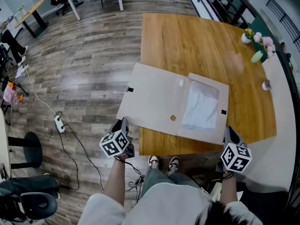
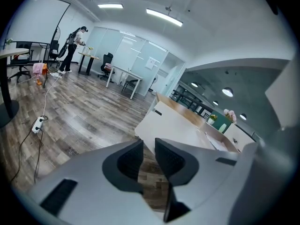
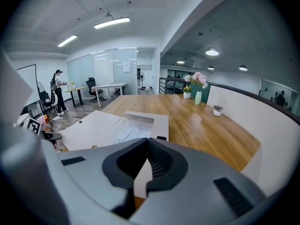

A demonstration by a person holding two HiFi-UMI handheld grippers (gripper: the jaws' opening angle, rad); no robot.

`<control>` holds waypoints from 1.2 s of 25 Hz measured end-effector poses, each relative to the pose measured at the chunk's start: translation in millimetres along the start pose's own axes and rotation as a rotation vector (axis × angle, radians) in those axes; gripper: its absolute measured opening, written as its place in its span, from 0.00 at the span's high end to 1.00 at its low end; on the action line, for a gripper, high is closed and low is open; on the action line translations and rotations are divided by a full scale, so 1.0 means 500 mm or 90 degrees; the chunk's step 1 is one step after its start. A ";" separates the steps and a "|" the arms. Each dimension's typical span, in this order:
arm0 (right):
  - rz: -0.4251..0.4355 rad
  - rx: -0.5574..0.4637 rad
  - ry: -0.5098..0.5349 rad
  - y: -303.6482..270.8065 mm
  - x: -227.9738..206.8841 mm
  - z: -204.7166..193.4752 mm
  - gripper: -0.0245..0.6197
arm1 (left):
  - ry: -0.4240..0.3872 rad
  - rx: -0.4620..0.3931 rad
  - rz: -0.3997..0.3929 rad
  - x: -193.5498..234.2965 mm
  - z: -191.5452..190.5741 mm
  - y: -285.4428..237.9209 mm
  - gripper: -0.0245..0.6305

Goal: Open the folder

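Note:
The beige folder (image 1: 159, 102) lies opened flat on the wooden table (image 1: 187, 41). Its left flap juts past the table's left edge; its right half holds white paper (image 1: 201, 104). My left gripper (image 1: 123, 123) hangs just below the flap's near left corner, over the floor. In the left gripper view my left gripper (image 2: 149, 150) is open by a narrow gap with nothing in it, and the folder (image 2: 178, 125) lies ahead. My right gripper (image 1: 228, 131) sits at the folder's near right corner. In the right gripper view my right gripper (image 3: 147, 144) has its tips together, and the folder (image 3: 112, 125) lies just beyond.
Small vases with flowers (image 1: 258, 40) stand at the table's far right by a curved white wall. A power strip (image 1: 59, 123) and cables lie on the wood floor at left, with an office chair (image 1: 28, 203) nearby. A person (image 2: 74, 48) stands far off among desks.

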State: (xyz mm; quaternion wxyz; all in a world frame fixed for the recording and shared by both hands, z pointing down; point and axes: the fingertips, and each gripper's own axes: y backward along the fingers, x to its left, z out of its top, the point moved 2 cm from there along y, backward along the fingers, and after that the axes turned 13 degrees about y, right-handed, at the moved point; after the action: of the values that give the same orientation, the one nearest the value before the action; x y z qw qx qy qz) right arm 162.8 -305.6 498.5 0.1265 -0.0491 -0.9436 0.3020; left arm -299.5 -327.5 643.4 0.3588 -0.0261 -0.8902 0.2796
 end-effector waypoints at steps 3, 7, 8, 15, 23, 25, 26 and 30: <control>0.000 -0.003 -0.003 0.009 -0.007 -0.003 0.96 | 0.012 -0.010 -0.016 -0.003 0.012 0.010 0.85; 0.002 -0.014 -0.008 0.015 -0.023 0.000 0.96 | 0.018 -0.026 -0.026 -0.008 0.034 0.025 0.79; 0.003 -0.018 -0.010 0.016 -0.028 0.002 0.96 | 0.014 -0.030 -0.026 -0.010 0.039 0.031 0.78; 0.014 -0.050 -0.024 0.017 -0.051 0.023 0.96 | 0.055 -0.097 -0.007 -0.015 0.084 0.101 0.76; 0.031 -0.103 -0.030 0.017 -0.085 0.054 0.96 | -0.129 -0.205 0.014 -0.166 0.150 0.215 0.79; 0.028 -0.120 -0.033 0.021 -0.101 0.064 0.96 | -0.180 -0.229 -0.010 -0.241 0.164 0.229 0.83; 0.025 -0.128 -0.033 0.024 -0.108 0.069 0.96 | -0.202 -0.238 -0.026 -0.279 0.169 0.233 0.84; -0.002 -0.171 -0.008 0.046 -0.134 0.095 0.96 | -0.259 -0.264 -0.080 -0.415 0.173 0.236 0.90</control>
State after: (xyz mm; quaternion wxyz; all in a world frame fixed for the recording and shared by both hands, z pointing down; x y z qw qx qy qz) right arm 215.0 -324.8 433.6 0.1138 -0.0622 -0.9763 0.1731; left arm -220.5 -320.7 402.5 0.1765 0.0131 -0.9818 0.0687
